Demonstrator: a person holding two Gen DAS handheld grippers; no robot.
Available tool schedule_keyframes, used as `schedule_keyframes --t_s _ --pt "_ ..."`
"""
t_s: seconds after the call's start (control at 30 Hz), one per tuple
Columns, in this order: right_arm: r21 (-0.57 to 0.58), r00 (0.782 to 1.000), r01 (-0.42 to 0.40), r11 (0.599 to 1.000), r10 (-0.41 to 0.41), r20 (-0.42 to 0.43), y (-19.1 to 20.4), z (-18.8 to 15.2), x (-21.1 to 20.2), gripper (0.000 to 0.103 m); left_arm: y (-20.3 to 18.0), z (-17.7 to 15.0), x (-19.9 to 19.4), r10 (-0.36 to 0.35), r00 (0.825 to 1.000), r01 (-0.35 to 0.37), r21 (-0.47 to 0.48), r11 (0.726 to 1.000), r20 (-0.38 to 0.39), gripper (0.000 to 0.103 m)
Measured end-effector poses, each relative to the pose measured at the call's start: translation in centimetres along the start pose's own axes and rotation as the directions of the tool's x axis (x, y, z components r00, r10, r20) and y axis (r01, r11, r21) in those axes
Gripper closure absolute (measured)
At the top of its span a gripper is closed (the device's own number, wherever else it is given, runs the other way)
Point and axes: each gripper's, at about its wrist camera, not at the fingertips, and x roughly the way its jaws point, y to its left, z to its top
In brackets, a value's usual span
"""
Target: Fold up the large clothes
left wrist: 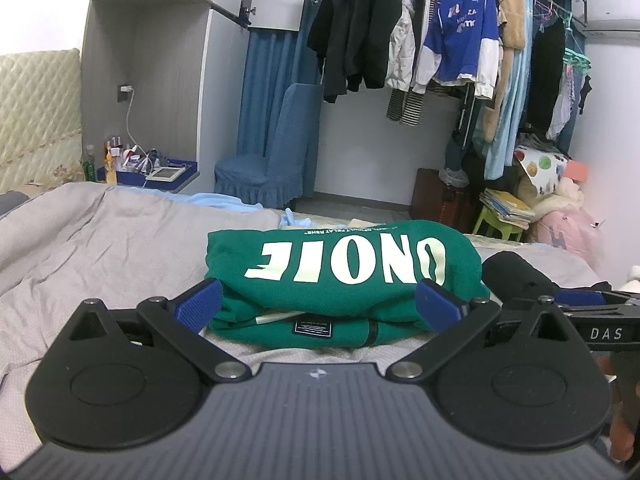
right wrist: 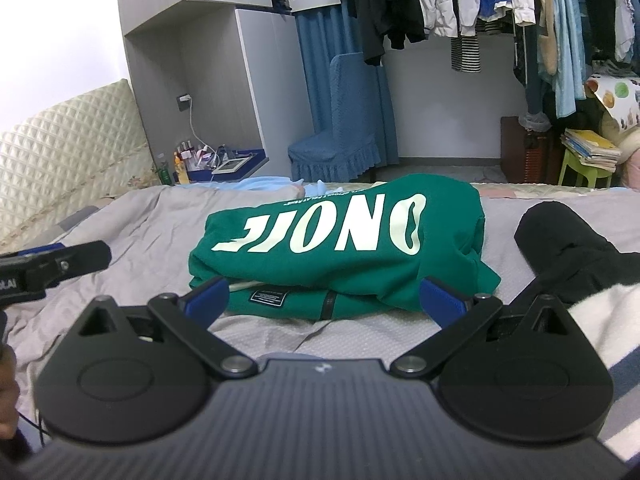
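Note:
A green sweatshirt (left wrist: pixel 344 268) with pale upside-down lettering lies folded into a compact rectangle on the grey bedsheet (left wrist: pixel 100 240). My left gripper (left wrist: pixel 318 306) is open, its blue fingertips on either side of the bundle's near edge with nothing held. In the right wrist view the same sweatshirt (right wrist: pixel 340 232) lies just ahead. My right gripper (right wrist: pixel 325 296) is open too, its pads straddling the near edge without gripping it. Each gripper shows in the other's view: the right gripper (left wrist: pixel 580 308) at the far right, the left gripper (right wrist: pixel 52 264) at the far left.
A black garment (right wrist: pixel 560 236) lies on the bed to the right of the sweatshirt, next to a white striped cloth (right wrist: pixel 600 328). Beyond the bed are a blue covered chair (left wrist: pixel 272 152), a rack of hanging clothes (left wrist: pixel 460 40) and a bedside shelf with bottles (left wrist: pixel 132 160).

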Motion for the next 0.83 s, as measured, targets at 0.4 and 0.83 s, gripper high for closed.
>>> schedule_keyframes --t_s 0.4,0.83 --pt "-0.005 1.000 0.001 1.000 -0.001 -0.001 0.31 -0.26 -0.27 0.000 -0.17 -0.04 0.01 0.001 1.000 -0.001 -0.002 1.000 0.000 0.000" --pt "-0.014 1.000 -0.003 1.000 0.003 -0.002 0.33 -0.21 -0.25 0.000 -0.40 -0.25 -0.35 -0.012 1.000 0.012 -0.003 1.000 0.004 0.000"
